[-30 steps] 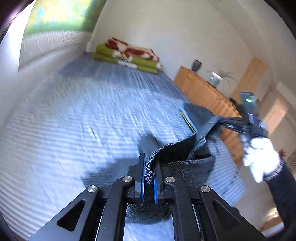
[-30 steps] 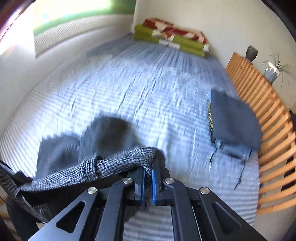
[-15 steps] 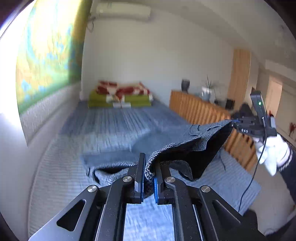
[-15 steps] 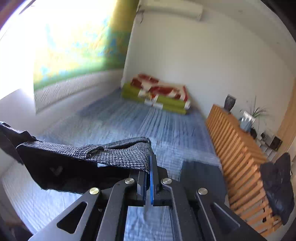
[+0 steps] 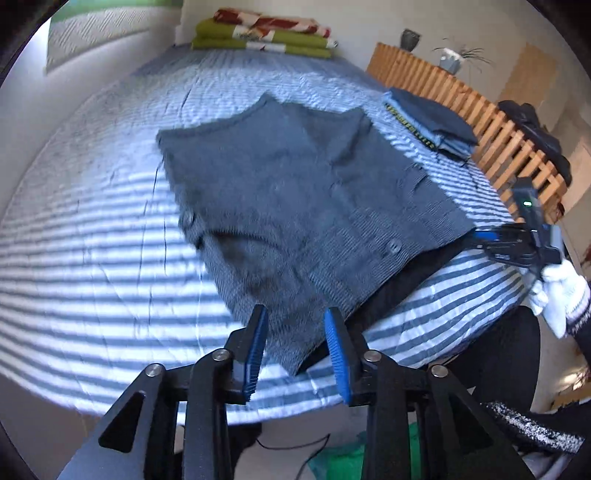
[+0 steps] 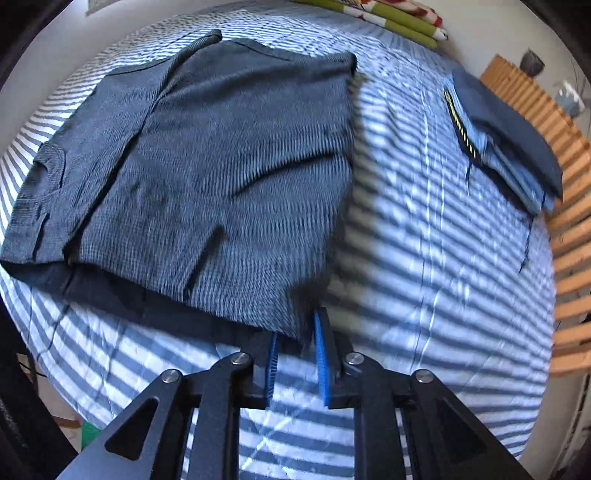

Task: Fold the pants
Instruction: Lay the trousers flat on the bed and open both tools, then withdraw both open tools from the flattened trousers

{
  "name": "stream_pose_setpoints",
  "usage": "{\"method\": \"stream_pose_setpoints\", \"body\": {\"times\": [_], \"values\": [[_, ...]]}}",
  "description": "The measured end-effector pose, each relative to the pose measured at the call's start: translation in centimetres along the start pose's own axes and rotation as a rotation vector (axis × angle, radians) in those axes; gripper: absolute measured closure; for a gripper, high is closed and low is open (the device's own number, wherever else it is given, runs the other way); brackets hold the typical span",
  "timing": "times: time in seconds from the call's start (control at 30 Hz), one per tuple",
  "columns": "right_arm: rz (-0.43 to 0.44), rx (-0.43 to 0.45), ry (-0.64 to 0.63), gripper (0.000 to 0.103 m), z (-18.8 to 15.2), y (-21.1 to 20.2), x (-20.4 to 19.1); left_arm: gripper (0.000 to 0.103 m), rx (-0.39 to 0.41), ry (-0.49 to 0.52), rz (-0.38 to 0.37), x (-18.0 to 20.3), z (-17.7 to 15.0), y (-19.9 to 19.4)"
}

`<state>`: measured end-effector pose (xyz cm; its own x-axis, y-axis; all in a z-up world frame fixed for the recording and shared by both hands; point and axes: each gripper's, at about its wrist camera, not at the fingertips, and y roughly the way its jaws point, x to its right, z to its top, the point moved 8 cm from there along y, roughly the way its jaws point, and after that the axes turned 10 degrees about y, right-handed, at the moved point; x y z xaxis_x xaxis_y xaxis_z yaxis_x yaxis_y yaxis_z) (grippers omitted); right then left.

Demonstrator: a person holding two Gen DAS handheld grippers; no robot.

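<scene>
The grey checked pants (image 5: 295, 192) lie spread flat on the blue-and-white striped bed (image 5: 92, 240), waistband toward me. My left gripper (image 5: 295, 328) is open, and the near waistband corner rests loose between its blue pads. In the right wrist view the pants (image 6: 207, 166) fill the left half. My right gripper (image 6: 296, 349) is open at their other near corner, with cloth just at its fingertips. The left wrist view also shows the right gripper (image 5: 491, 238), held by a white-gloved hand (image 5: 561, 291), at the pants' right edge.
A folded stack of dark blue clothes (image 6: 509, 140) sits on the bed's right side beside a wooden slatted frame (image 6: 569, 206). Green and red blankets (image 5: 258, 33) are piled at the far end. The bed's near edge drops to the floor.
Half a second ago both grippers held the pants stretched in the air. Now the pants lie flat on the bed and both grippers have opened off the waistband.
</scene>
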<state>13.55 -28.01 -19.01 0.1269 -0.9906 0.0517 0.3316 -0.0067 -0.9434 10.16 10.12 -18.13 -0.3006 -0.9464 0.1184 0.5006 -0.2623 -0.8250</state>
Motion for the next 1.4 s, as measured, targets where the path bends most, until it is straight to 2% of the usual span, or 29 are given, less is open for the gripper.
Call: {"method": "stream_pose_setpoints", "body": {"times": [0.13, 0.23, 0.47, 0.57, 0.67, 0.7, 0.77, 0.83, 0.9, 0.97, 1.0, 1.03, 1.1, 1.17, 1.23, 1.3, 1.4], "values": [[0.012, 0.034, 0.044, 0.075, -1.2, -0.3, 1.6, 0.067, -0.036, -0.149, -0.042, -1.3, -1.6, 2.1], [0.054, 0.043, 0.069, 0.075, -1.1, -0.2, 1.8, 0.057, -0.043, -0.239, -0.073, -1.7, -1.8, 2.6], [0.089, 0.071, 0.095, 0.073, -0.4, 0.7, 1.0, 0.053, -0.070, -0.216, -0.125, 1.5, -3.9, 3.3], [0.108, 0.073, 0.147, 0.073, 0.4, 1.2, 1.3, 0.051, -0.066, -0.182, -0.044, 1.9, -4.1, 3.7], [0.110, 0.056, 0.187, 0.073, 1.1, 1.7, 1.7, 0.052, -0.077, -0.152, -0.004, 2.4, -3.8, 5.0], [0.111, 0.063, 0.192, 0.073, 1.3, 1.5, 1.8, 0.053, -0.077, -0.141, 0.007, 2.6, -3.7, 5.3], [0.093, 0.094, 0.188, 0.073, 1.7, 0.8, 1.9, 0.062, -0.079, -0.123, 0.050, 2.7, -3.4, 5.8], [0.061, 0.130, 0.177, 0.073, 2.3, 0.1, 2.0, 0.082, -0.094, -0.157, 0.077, 2.1, -3.2, 6.2], [0.058, 0.149, 0.177, 0.073, 2.8, -0.4, 1.8, 0.097, -0.096, -0.189, 0.091, 1.4, -2.8, 6.3], [0.052, 0.160, 0.166, 0.075, 3.1, -0.7, 1.5, 0.098, -0.080, -0.175, 0.123, 0.8, -2.2, 5.6], [0.059, 0.159, 0.159, 0.091, 3.1, -0.8, 1.3, 0.098, -0.065, -0.162, 0.132, 0.6, -1.7, 5.0], [0.075, 0.146, 0.154, 0.099, 3.2, -0.9, 1.2, 0.098, -0.050, -0.149, 0.143, 0.6, -1.2, 4.2], [0.102, 0.158, 0.178, 0.099, 3.1, -2.1, 1.5, 0.099, 0.003, -0.138, 0.157, 0.7, -0.3, 1.4], [0.154, 0.195, 0.225, 0.099, 2.8, -4.2, 2.5, 0.098, 0.036, -0.130, 0.134, 1.3, -0.6, -0.9], [0.221, 0.200, 0.307, 0.099, 1.7, -4.8, 3.6, 0.098, -0.001, -0.115, 0.100, 2.3, -2.2, -0.7], [0.185, 0.152, 0.281, 0.099, 0.2, -2.9, 3.3, 0.098, -0.067, -0.088, 0.064, 3.3, -3.6, 0.9], [0.125, 0.043, 0.171, 0.098, -2.0, 0.3, 2.0, 0.094, -0.087, -0.087, 0.038, 3.3, -3.7, 1.4]]}}
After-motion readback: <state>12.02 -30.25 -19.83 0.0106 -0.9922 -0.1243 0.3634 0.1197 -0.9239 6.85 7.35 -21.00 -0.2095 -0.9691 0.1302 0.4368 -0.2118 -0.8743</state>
